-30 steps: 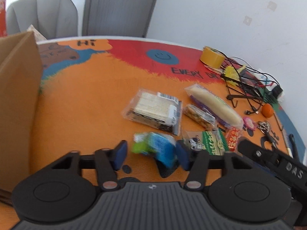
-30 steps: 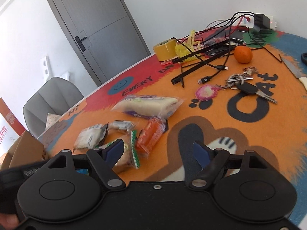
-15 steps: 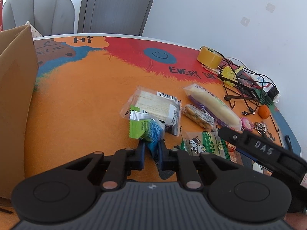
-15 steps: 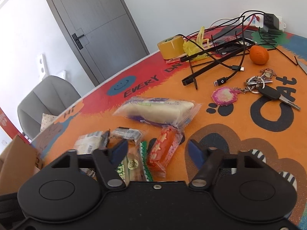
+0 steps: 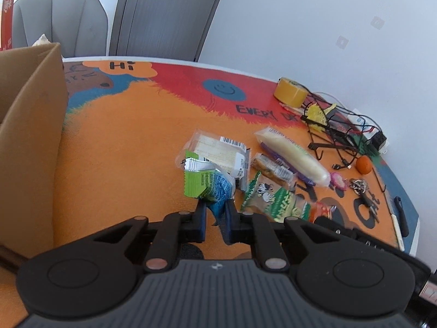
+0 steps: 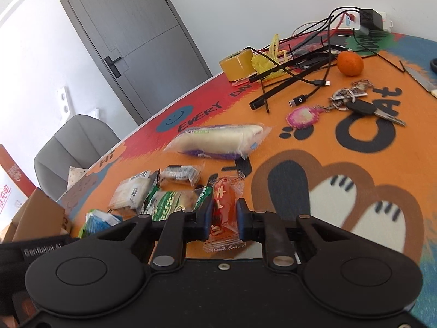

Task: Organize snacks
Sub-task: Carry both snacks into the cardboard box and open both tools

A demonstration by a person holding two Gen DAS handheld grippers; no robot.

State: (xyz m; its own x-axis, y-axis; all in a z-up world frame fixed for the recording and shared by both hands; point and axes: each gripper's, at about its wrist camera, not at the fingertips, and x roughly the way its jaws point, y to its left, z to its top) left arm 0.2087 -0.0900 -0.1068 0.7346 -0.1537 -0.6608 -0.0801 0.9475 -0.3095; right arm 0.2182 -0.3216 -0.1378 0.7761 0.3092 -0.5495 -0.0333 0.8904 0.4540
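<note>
Crinkly foil packet (image 5: 209, 181) pinched between blue-padded fingers (image 5: 201, 213).

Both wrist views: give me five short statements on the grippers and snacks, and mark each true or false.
1. The left gripper is shut on the green-and-blue foil snack packet. True.
2. The right gripper is open over a bare mat. False: it is shut on the clear orange-red snack packet.
3. The long white cake roll in clear wrap lies on the table. True.
4. The brown cardboard box is on the right in the left wrist view. False: left.
5. The round orange fruit is in a gripper. False: it sits by the cables.
</note>
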